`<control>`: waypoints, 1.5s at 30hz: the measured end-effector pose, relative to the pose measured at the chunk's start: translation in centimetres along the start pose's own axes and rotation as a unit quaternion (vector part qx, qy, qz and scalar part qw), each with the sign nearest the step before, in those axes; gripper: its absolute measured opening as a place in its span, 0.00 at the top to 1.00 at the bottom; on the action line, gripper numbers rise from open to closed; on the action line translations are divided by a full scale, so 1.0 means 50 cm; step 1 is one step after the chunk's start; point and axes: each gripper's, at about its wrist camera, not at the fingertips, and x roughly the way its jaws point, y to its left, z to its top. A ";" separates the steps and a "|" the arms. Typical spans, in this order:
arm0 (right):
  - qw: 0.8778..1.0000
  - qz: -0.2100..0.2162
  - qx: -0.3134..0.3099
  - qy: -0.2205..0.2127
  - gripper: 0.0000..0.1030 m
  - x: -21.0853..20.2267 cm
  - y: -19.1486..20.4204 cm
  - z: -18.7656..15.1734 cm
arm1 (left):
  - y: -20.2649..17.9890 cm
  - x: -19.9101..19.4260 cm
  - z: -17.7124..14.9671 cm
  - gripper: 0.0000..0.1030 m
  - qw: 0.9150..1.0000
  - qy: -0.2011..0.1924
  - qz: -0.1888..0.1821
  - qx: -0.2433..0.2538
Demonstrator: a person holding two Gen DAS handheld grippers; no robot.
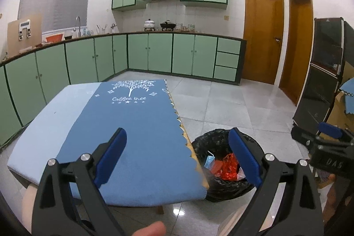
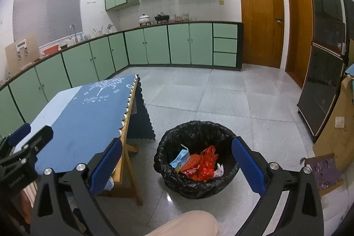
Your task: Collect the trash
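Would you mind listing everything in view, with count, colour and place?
Table: one, blue cloth, left of bin.
Bin: one, black liner, on floor right of table.
Carton: one, blue and white, in bin.
Wrappers: several, red-orange, in bin.
Cabinets: many, green, along walls.
Pots: two, white and black, on counter.
Doors: two, brown, far right.
Left gripper: blue pads, open, empty.
Right gripper: blue pads, open, empty.

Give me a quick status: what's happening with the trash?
Both hand-held grippers, left and right, open, empty. Trash in black-lined bin. Tabletop bare, nothing in the way.
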 end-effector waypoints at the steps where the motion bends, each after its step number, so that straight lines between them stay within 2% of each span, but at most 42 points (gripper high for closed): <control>1: 1.000 0.000 -0.001 -0.004 0.06 -0.005 -0.002 0.000 | -0.001 -0.004 -0.002 0.12 1.000 -0.001 -0.001 0.000; 6: 1.000 0.002 -0.007 -0.021 0.06 -0.022 -0.006 -0.005 | -0.007 -0.028 -0.004 0.12 1.000 -0.026 0.001 0.000; 16: 0.999 0.013 -0.017 -0.036 0.06 -0.041 0.004 -0.001 | -0.005 -0.041 -0.008 0.12 0.999 -0.034 0.002 -0.007; 45: 0.999 0.027 -0.026 -0.039 0.06 -0.038 0.009 0.009 | 0.009 -0.036 -0.008 0.12 0.999 -0.027 0.014 -0.011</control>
